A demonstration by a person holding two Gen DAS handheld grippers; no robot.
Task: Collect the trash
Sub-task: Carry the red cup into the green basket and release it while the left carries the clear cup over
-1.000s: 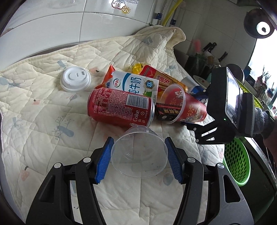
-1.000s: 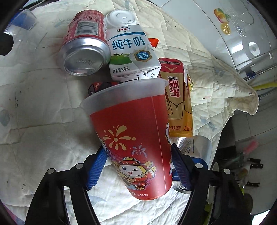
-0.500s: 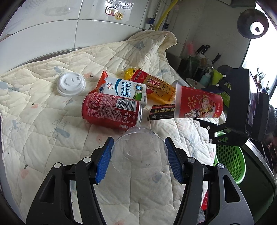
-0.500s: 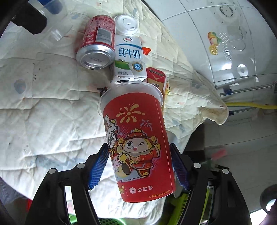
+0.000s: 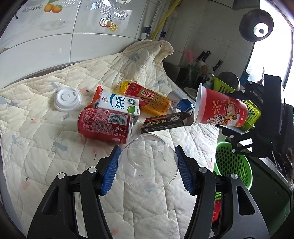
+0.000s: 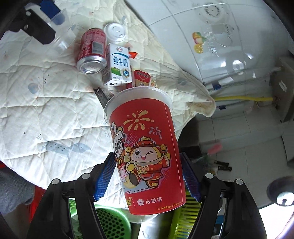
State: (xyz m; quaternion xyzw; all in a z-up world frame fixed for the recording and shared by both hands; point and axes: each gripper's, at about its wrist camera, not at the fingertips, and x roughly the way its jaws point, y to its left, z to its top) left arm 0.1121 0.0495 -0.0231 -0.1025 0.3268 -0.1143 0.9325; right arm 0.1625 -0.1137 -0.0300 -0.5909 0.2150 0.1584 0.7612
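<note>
A home kitchen is shown. The walls are faced with glossy white tiles (image 5: 77,42), some decorated with fruit and teacup stickers (image 5: 108,23). A yellow gas hose (image 5: 164,17) is run along the wall beside metal pipework. Black-handled knives (image 5: 204,55) are kept at the back of the counter, near a green dish rack (image 5: 226,88) and a metal pot (image 5: 228,78). A dark pan (image 5: 256,24) is hung by the window. A quilted cloth (image 5: 46,147) is spread over the desk, and a green perforated basket (image 5: 233,165) is placed beside it.
</note>
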